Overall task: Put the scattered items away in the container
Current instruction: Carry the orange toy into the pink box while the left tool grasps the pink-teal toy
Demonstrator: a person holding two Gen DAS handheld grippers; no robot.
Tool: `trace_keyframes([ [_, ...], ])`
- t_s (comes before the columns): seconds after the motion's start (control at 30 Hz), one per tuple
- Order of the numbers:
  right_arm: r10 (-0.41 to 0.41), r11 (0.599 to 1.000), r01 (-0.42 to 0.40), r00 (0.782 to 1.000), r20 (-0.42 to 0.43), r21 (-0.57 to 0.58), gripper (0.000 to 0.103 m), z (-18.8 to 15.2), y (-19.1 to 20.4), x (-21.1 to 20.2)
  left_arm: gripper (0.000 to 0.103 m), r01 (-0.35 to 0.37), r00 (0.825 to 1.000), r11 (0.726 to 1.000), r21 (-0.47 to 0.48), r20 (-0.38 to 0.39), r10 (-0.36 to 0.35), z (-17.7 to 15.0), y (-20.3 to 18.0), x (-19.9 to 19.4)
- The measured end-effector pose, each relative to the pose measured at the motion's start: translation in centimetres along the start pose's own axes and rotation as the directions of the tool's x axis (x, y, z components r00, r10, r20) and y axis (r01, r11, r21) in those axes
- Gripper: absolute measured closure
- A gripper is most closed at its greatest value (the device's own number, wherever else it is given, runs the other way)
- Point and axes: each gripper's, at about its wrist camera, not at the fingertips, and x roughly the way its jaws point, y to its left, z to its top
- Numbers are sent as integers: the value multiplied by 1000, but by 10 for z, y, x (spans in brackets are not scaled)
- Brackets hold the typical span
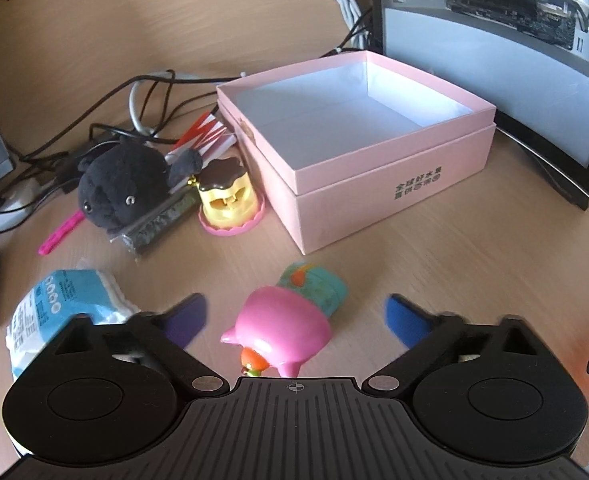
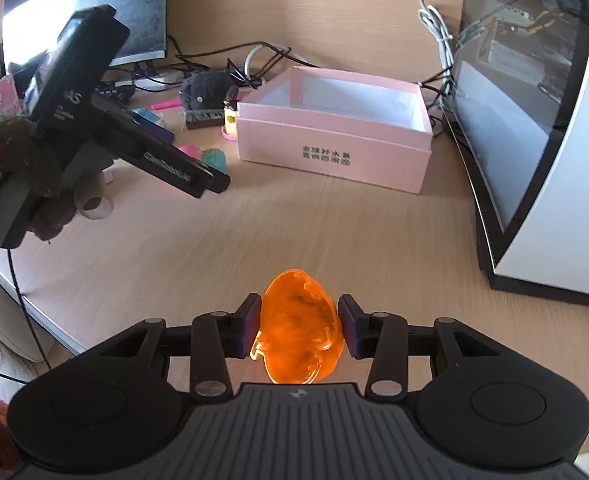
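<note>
Fingers (image 1: 188, 318) of the left gripper (image 1: 294, 320) standing apart, released, pressing on nothing. Straddling the pink and teal toy figure (image 1: 286, 332), which is lying on its side on the tabletop (image 1: 454, 280) in the middle of the gap, with free space on both sides. Lying with the pink part close to the camera and the teal part pointing away, toward the pink box (image 1: 374, 200). Looking a little blurred at both blue pads.

Clenching the fingers (image 2: 250, 322) of the right gripper (image 2: 300, 322) on the orange translucent toy (image 2: 300, 328), one pad pressing each side of it. Sticking out a little beyond the fingertips, this toy, and reaching back toward the camera. Not possible to tell whether resting on the tabletop or hanging just above it. Showing also at the right edge of the left wrist view.

Standing open near the middle of the tabletop, the pink box, white inside, with nothing visible in it, well apart from the right fingers and near the left ones.

Waiting to the left of the box: a yellow pudding toy (image 1: 226, 196) on a pink base, just beside the box wall; a black plush (image 1: 122, 188) lying over a dark flat packet (image 1: 154, 228); a magenta stick (image 1: 60, 236); and a blue and white packet (image 1: 62, 304) just beside the left finger.
</note>
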Motion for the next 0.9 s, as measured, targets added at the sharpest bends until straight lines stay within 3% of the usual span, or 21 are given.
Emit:
trace_keyframes([
  [0.03,8,1000,-8,1000,2,-6,61,1,1,-1,37,2,1000,1000,-1,-14,-2,0,0,2],
  [0.1,21,1000,-20,1000,6,-18,61,4,2,-2,37,6,1000,1000,-10,-27,-6,-1,1,4],
  [0.2,28,999,-27,1000,14,-34,61,9,3,-4,49,5,1000,1000,-19,-27,-6,-3,1,-1],
  [0.3,34,999,-32,999,28,-39,61,15,1,-9,49,35,999,999,-18,-7,-35,-7,-4,-18],
  [0.53,54,998,-52,997,59,-29,61,19,-6,-26,50,88,992,983,159,76,-101,-31,-46,-76],
  [0.63,39,999,-39,997,70,-8,61,20,-6,-35,50,134,984,976,172,89,-151,-38,-55,-93],
  [0.7,27,1000,-28,996,87,12,61,24,-5,-42,50,166,978,969,181,95,-185,-36,-58,-101],
  [0.9,5,997,-17,988,155,78,61,45,-7,-54,50,164,971,962,219,138,-197,-12,-49,-105],
])
